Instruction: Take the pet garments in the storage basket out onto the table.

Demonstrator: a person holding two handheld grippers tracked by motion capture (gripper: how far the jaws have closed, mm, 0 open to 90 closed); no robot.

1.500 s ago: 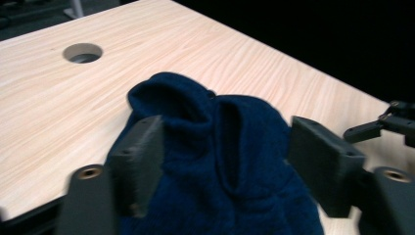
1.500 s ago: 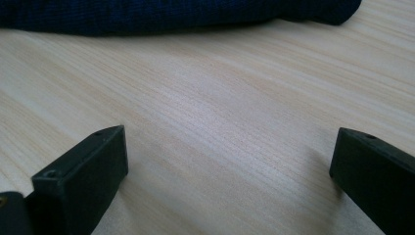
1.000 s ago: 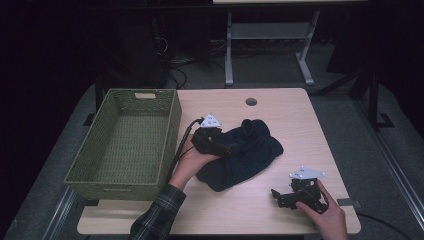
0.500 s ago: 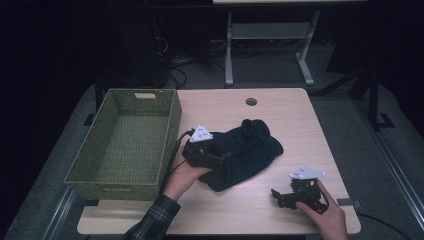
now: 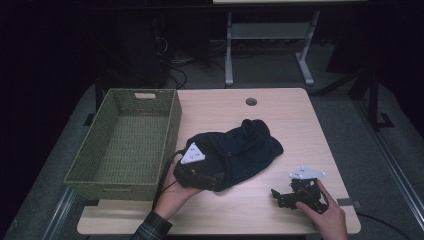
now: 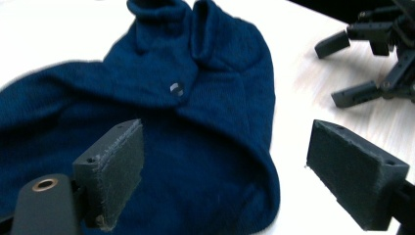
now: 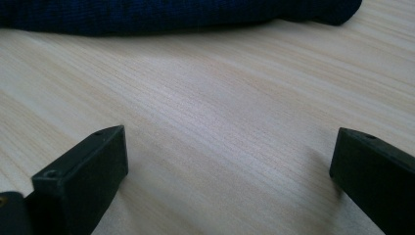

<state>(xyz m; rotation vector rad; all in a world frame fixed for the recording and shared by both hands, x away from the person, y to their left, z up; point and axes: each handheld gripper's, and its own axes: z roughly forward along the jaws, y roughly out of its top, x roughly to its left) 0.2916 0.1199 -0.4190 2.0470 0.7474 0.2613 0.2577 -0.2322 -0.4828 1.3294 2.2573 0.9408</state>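
Green wicker basket (image 5: 125, 142) sits at the table's (image 5: 300, 125) left edge, nothing visible inside. Just right of the basket, left claw (image 5: 200, 177) rests over the near-left end of the dark blue sweater (image 5: 240, 150); in the left gripper view (image 6: 210, 181) its jaws are spread wide, one over the knit, the other just past the sweater's hem above bare wood, gripping nothing. The sweater (image 6: 171, 122) lies crumpled mid-table, right of the basket, long axis running from the near-left by the basket up to the far-right where the collar bunches. Well right of the sweater, near the table's front corner, right claw (image 5: 287, 192) is parked low, jaws wide open and empty, pointing left toward the sweater. In the right gripper view (image 7: 225, 171) just wood lies between its jaws, sweater edge (image 7: 171, 14) farther ahead. Left hand clearly nearer: sweater directly under and ahead of left claw, so likely a pinch on the near-left fold and a short carry leftward to the basket.
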